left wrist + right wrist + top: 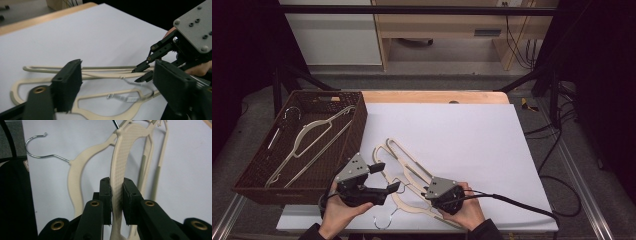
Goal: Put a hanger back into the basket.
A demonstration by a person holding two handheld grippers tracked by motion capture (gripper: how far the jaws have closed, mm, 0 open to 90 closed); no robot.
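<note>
The right gripper (116,195) pinches the top hanger (121,157) beside the basket (357,131); the left gripper (384,177) hovers spread, holding nothing. Judging by the hanger in the basket (309,137), the next move lifts this one clear and carries it there.

The setting is a lab-type recording station, not a home. A white sheet (462,145) covers a wooden tabletop (434,96) mounted on a metal frame, with bare rails (579,180) visible along its sides. Black tripod-like legs (532,77) stand at both rear corners, and a dark horizontal bar (422,10) spans overhead. Loose cables (557,150) trail across the grey floor (452,80). Behind stand a white cabinet (337,35) and a plain wooden desk (447,30). Dark curtaining (242,45) flanks both sides.
</note>
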